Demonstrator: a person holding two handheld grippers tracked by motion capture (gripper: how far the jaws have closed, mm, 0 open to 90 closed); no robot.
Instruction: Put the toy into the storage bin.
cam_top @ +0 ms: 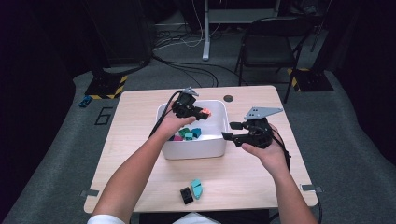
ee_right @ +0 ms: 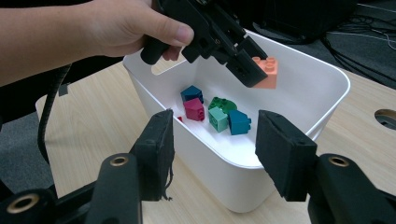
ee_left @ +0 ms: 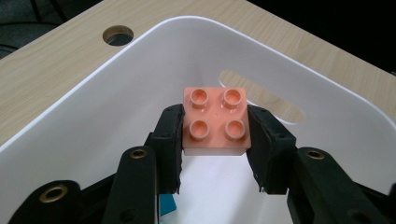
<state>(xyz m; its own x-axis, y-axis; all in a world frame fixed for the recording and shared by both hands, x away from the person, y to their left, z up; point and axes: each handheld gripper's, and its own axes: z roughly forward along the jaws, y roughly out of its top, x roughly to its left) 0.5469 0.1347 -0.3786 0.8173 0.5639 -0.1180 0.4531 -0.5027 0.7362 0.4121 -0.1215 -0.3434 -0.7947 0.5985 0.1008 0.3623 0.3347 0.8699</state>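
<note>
My left hand-held gripper [ee_left: 215,140] clamps an orange four-stud brick [ee_left: 215,122] over the white bin [ee_left: 93,107]; my right hand-held gripper [ee_right: 215,140] hangs half open, empty.

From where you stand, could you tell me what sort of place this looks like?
Probably a lab or recording workspace: a light wooden table on grey carpet, loose black and white cables on the floor, a black folding chair, and yellow-black hazard-striped stand bases.

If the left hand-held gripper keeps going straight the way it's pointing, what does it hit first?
Most likely the far inner wall of the white bin, near its handle slot. The left hand-held gripper holds the orange brick, which would touch first; depth is hard to judge.
</note>
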